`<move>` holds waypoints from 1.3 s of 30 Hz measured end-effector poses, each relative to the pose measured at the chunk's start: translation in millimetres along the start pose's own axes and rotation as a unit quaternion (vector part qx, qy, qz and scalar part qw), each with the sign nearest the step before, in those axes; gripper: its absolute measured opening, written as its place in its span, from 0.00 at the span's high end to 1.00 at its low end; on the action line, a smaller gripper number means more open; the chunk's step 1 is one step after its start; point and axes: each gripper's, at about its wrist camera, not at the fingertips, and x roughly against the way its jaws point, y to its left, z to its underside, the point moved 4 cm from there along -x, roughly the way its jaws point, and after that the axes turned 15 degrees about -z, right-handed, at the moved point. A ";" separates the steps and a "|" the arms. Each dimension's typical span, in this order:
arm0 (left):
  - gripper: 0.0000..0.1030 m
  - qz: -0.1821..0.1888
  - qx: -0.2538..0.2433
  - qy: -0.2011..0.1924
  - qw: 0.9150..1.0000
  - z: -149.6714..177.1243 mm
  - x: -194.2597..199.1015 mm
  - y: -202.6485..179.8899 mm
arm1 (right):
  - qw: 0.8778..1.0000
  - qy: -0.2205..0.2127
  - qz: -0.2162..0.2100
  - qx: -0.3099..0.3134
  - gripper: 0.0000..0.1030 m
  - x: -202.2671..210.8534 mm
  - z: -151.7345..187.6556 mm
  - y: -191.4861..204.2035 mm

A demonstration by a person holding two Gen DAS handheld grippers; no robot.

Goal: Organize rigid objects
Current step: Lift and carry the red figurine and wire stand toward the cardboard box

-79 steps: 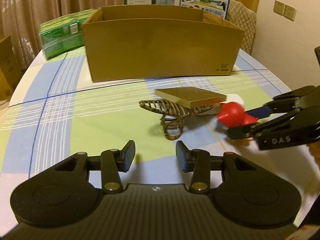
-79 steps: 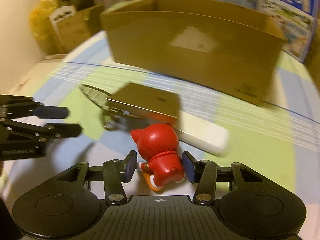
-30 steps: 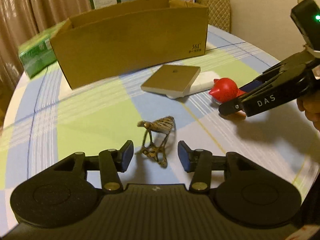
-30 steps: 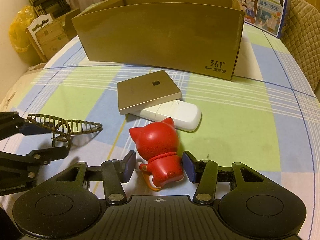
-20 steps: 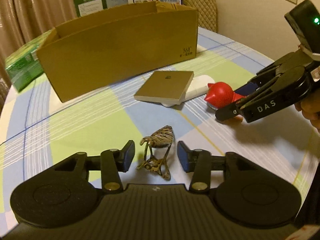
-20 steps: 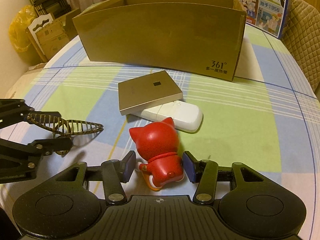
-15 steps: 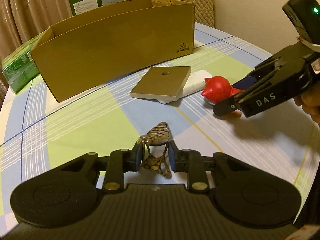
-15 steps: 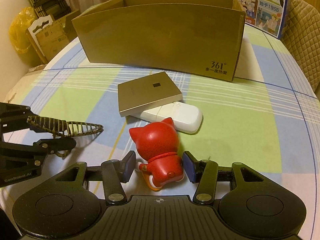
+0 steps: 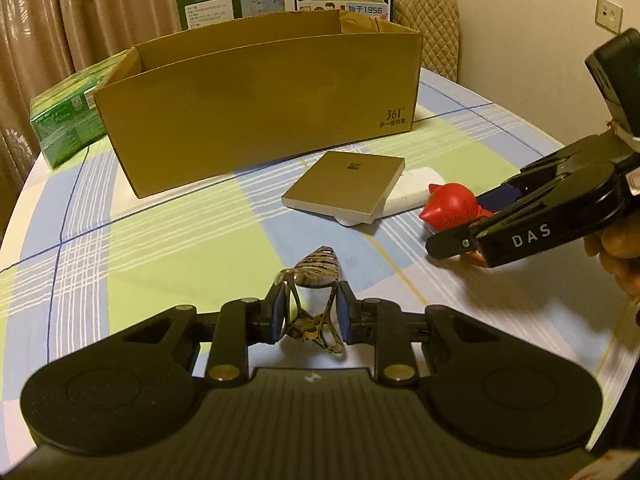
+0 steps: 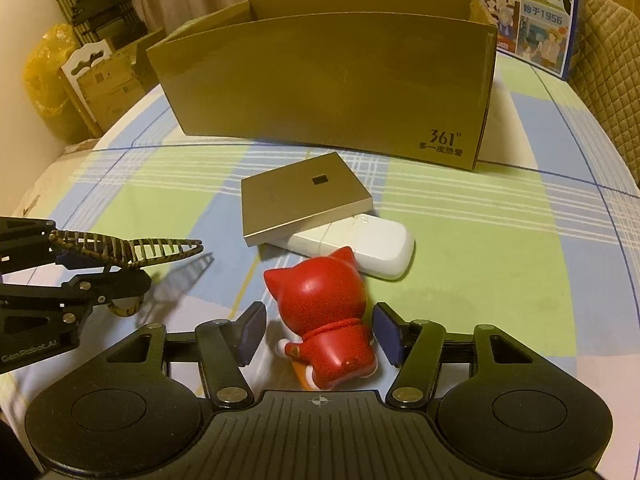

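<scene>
Left hand-held gripper [image 9: 311, 312] is clamped tight on the tortoiseshell hair claw [image 9: 314, 300], pads pressing both sides; in the right wrist view the claw's toothed end sticks out of those jaws, clear of the table [image 10: 460, 240], its shadow on the cloth underneath. Right hand-held gripper [image 10: 320, 330] straddles the red cat figurine [image 10: 328, 320], jaws just been opening: gap visible between each pad and the figurine, so no grip, and the figurine sits on the table between the fingers with its back to the camera. Just beyond the figurine's head lies a white oblong case [image 10: 372, 248], touching or nearly so. A flat gold square box [image 10: 304, 196] lies tilted with one edge resting on that case. Further back, well apart from the pile, stands the open cardboard box [image 10: 328, 88], "361°" printed on its lower right corner. Green cartons [image 9: 66, 118] beside the box's left end in the left wrist view.
</scene>
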 end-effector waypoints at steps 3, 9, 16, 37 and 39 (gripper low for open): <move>0.79 -0.001 0.009 0.003 1.000 -0.7 -0.9 2.9 | 1.000 0.006 0.014 0.015 0.53 -1.8 -0.2 2.9; 0.79 -0.009 0.030 -0.007 0.999 -7.0 5.3 9.4 | 1.000 -0.009 0.013 0.020 0.57 3.8 -4.1 9.6; 0.79 -0.019 0.046 -0.019 0.999 -17.4 13.2 15.6 | 0.999 -0.035 0.001 0.014 0.57 11.6 -16.3 16.4; 0.79 -0.037 0.085 -0.035 0.995 -38.3 34.4 25.1 | 0.998 -0.059 -0.011 0.000 0.57 26.5 -32.1 24.8; 0.79 -0.041 0.087 -0.038 0.995 -40.8 36.8 25.8 | 0.998 -0.062 -0.012 -0.001 0.57 28.3 -34.7 25.9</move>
